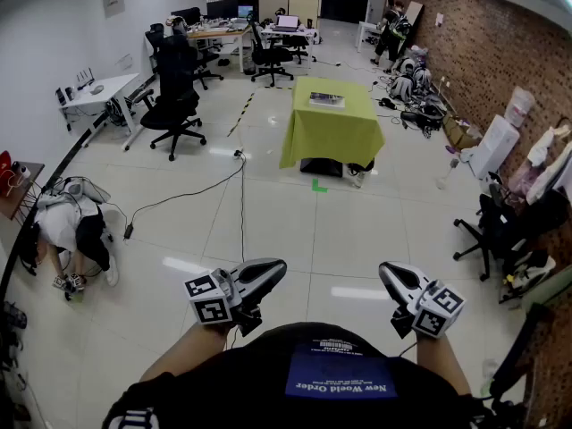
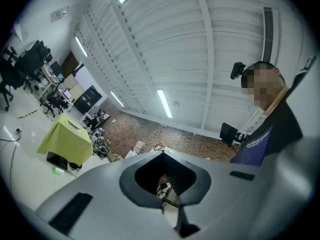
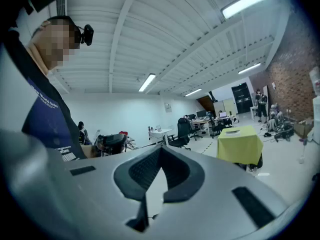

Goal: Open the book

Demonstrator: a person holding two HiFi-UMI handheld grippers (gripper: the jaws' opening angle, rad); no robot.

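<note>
Book (image 1: pixel 326 100), flat and rectangular, lies at twelve o'clock on the green-draped tabletop (image 1: pixel 355 92), long axis nine-to-three. Left gripper (image 2: pixel 162 155): smooth grey fingers closed, empty. Right gripper (image 3: pixel 161 150): fingers likewise closed; book at two o'clock.

Glossy tiled floor (image 1: pixel 357 231), cloth table cover (image 1: pixel 332 134)

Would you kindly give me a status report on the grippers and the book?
Left gripper shut, empty; right gripper shut, empty. Book lies on green-clothed table, far ahead. Black cable on floor between.
</note>
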